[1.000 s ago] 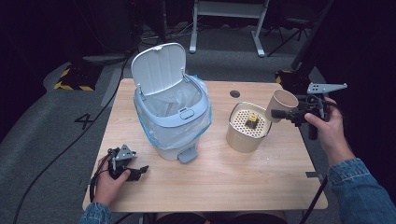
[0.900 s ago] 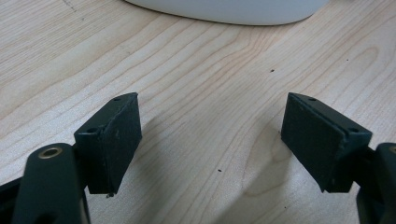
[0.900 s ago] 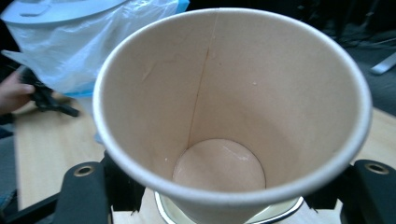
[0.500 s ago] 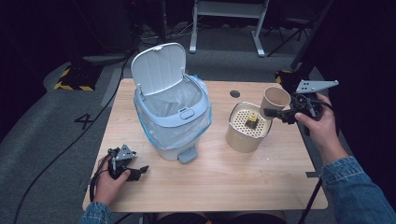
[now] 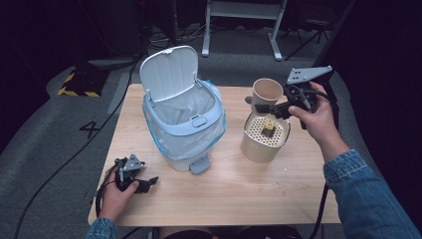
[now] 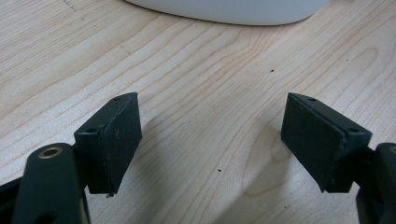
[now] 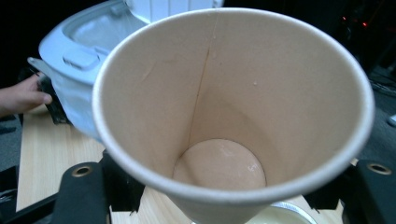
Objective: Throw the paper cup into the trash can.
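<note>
A: Where do we have the paper cup (image 5: 265,92) right now?

B: In our right gripper (image 5: 263,106), off the surface and hanging just above the beige perforated container (image 5: 263,141). The jaws are clamped on the cup's lower wall from both sides; in the right gripper view they sit low on either side of the cup (image 7: 229,126), which looks empty inside.

A: Which way does it point?

B: Its long axis runs close to upright, mouth up, leaning a little. The bottom is toward the jaws and the open rim is away from them.

A: And the bin?

B: The white bin (image 5: 183,127) stands to the cup's left in the high view, with its lid (image 5: 168,72) flipped up and the bag-lined mouth open. That is the relation we judge the next move turns on: the opening lies sideways from the cup, across the gap between container and bin, so we would have to carry the cup leftward over the rim.

A: Could the left hand help?

B: Hardly. Our left gripper (image 5: 141,182) rests near the front left corner of the surface (image 5: 229,189), its jaws wide apart with nothing but bare wood between them. It lies below the bin, well apart from the cup. The right hand is plainly the nearer one.
</note>
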